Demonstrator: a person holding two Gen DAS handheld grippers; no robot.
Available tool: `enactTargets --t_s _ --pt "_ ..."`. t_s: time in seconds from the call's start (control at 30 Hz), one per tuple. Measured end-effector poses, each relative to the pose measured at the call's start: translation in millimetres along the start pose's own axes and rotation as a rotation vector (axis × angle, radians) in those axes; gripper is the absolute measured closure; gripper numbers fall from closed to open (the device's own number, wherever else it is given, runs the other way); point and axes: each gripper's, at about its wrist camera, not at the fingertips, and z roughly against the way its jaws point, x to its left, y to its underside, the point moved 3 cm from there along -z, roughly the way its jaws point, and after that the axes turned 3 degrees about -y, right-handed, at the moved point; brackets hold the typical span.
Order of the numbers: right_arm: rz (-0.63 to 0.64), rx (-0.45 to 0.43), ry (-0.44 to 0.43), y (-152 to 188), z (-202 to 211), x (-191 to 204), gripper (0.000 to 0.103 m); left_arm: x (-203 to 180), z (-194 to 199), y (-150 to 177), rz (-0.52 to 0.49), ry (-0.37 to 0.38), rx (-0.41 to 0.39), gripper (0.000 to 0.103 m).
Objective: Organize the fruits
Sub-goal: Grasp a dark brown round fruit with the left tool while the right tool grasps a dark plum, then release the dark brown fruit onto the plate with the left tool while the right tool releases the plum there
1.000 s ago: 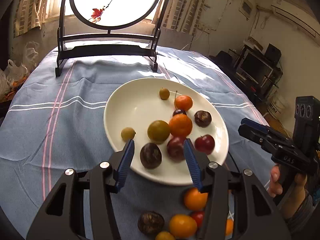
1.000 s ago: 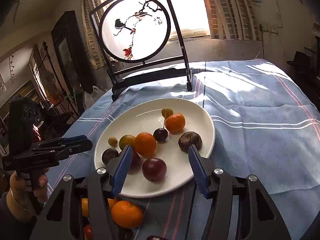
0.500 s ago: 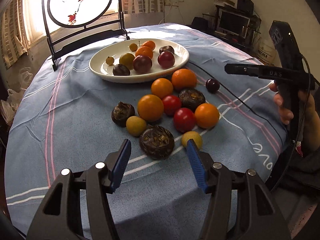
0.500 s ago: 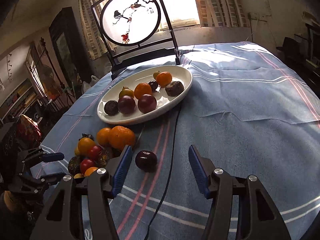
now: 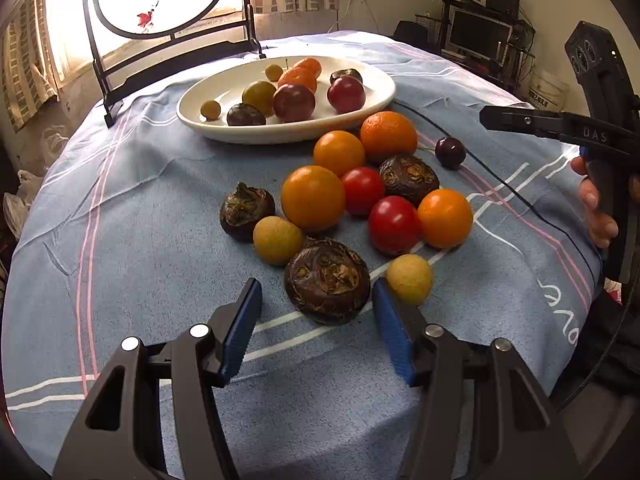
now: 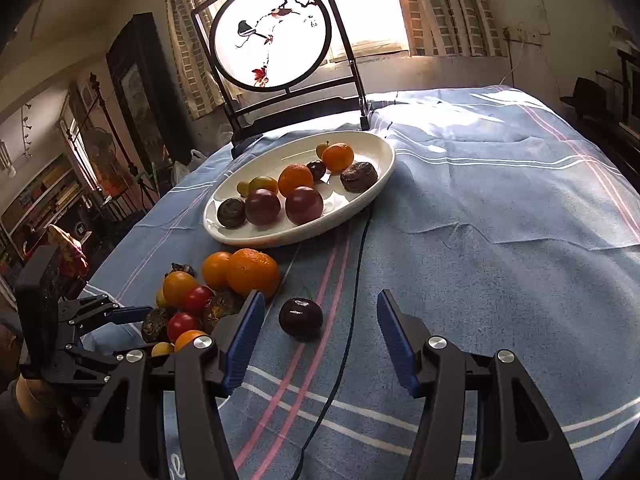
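Observation:
A white plate (image 5: 372, 104) (image 6: 380, 168) holds several fruits. A pile of loose fruit lies on the blue cloth in front of it: oranges (image 5: 313, 197), red tomatoes (image 5: 394, 224), yellow fruits (image 5: 409, 278) and dark brown wrinkled fruits. My left gripper (image 5: 316, 300) is open and empty, its fingers either side of the nearest brown fruit (image 5: 327, 280). My right gripper (image 6: 318, 314) is open and empty, just behind a dark cherry (image 6: 301, 317). The cherry also shows in the left wrist view (image 5: 450, 153).
A black-framed round painted screen (image 6: 272, 36) stands behind the plate at the table's far edge. A thin black cable (image 6: 352, 320) runs across the cloth past the cherry. The right gripper shows at the right of the left wrist view (image 5: 560, 128). Furniture surrounds the table.
Both grippers pulled back from over the plate to the near side of the table. The left one then moved closer to the brown fruit, the right one closer to the cherry.

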Motion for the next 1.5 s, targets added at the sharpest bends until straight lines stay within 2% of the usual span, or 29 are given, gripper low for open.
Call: enactTargets --t_s 0.17,0.23,0.27,0.4,0.5,0.7,0.73,0.77,0.8,0.97,1.17,1.33,1.5 --pt "0.011 0.0 0.004 0.8 -0.1 2.9 0.044 2.5 -5.6 -5.1 0.038 0.019 0.026 0.048" --pt "0.018 0.002 0.004 1.1 -0.2 4.3 0.044 -1.3 -4.5 -5.1 0.022 0.029 0.014 0.061" --pt "0.023 0.008 0.003 1.4 -1.2 5.3 0.044 -2.0 -4.2 -5.1 0.024 0.03 0.008 0.062" --pt "0.08 0.053 0.001 4.2 -7.9 15.4 0.044 4.5 8.9 -0.4 0.092 0.049 -0.064 0.063" --pt "0.128 0.106 0.033 6.0 -17.6 23.1 0.051 6.1 23.3 5.2 0.119 0.058 -0.095 0.062" --pt "0.2 0.219 0.105 1.3 -44.8 36.5 0.051 7.9 39.9 14.4 0.121 0.064 -0.097 0.062" --pt "0.202 0.24 0.109 0.7 -50.2 37.7 0.053 9.9 41.1 14.8 0.128 0.063 -0.1 0.062" --pt "0.201 0.259 0.107 0.8 -55.0 37.8 0.065 12.1 41.8 15.2 0.135 0.06 -0.102 0.062" --pt "0.195 0.268 0.108 0.4 -58.1 37.4 0.073 14.2 42.8 15.2 0.142 0.058 -0.106 0.062" --pt "0.136 0.198 0.098 0.2 -42.1 31.5 0.073 21.2 46.6 14.3 0.177 0.075 -0.123 0.062" --pt "0.054 0.073 0.013 -11.2 -2.3 16.7 0.073 29.4 55.5 -4.3 0.203 0.108 -0.166 0.062" --pt "0.066 0.002 -0.008 -62.4 -0.6 19.3 0.073 43.3 46.6 -53.5 0.2 0.107 -0.192 0.062" --pt "0.063 0.003 -0.001 -108.1 -47.3 18.3 0.073 64.7 5.3 -114.7 0.223 0.088 -0.17 0.062"
